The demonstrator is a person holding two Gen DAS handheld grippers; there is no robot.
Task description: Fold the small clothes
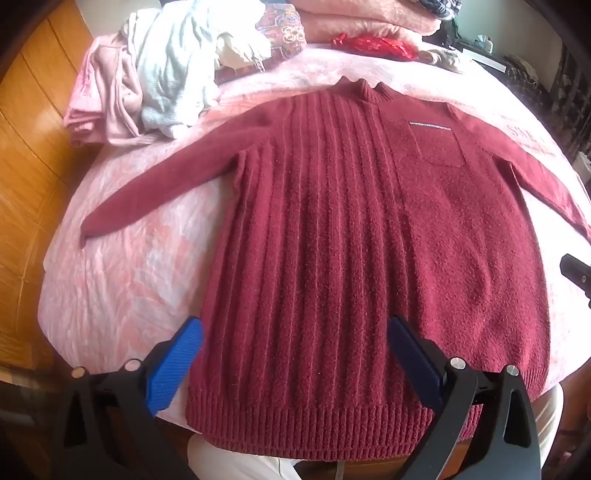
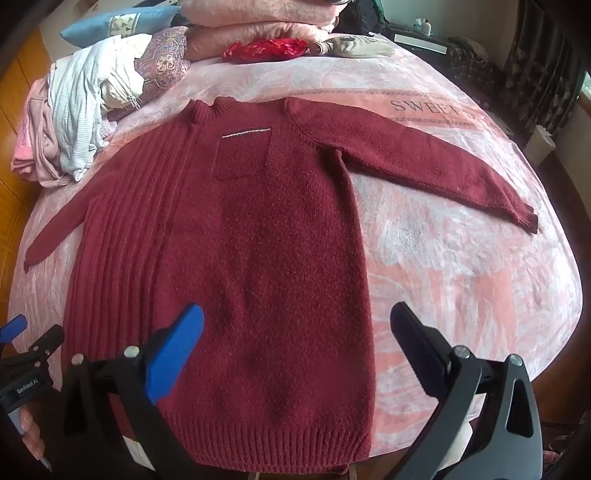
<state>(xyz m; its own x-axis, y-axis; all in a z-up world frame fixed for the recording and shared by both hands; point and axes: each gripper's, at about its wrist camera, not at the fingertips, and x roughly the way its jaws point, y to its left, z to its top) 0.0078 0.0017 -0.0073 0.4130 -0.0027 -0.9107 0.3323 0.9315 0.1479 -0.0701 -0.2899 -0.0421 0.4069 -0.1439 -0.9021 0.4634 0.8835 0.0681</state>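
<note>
A dark red knit sweater (image 1: pixel 351 229) lies flat, face up, on the pink bed cover, collar away from me, both sleeves spread out. It also shows in the right wrist view (image 2: pixel 240 251), with its right sleeve (image 2: pixel 424 162) stretched toward the bed's right side. My left gripper (image 1: pixel 295 332) is open and empty, hovering over the hem's left half. My right gripper (image 2: pixel 295 321) is open and empty, over the hem's right half. The left gripper also shows at the lower left of the right wrist view (image 2: pixel 14 328).
A heap of white and pink clothes (image 1: pixel 155 74) lies at the bed's far left. Folded pink blankets (image 2: pixel 258 22), a red pouch (image 2: pixel 266 50) and pillows sit at the far end. The pink bed cover (image 2: pixel 461 277) shows to the right. Wooden floor (image 1: pixel 26 147) lies left.
</note>
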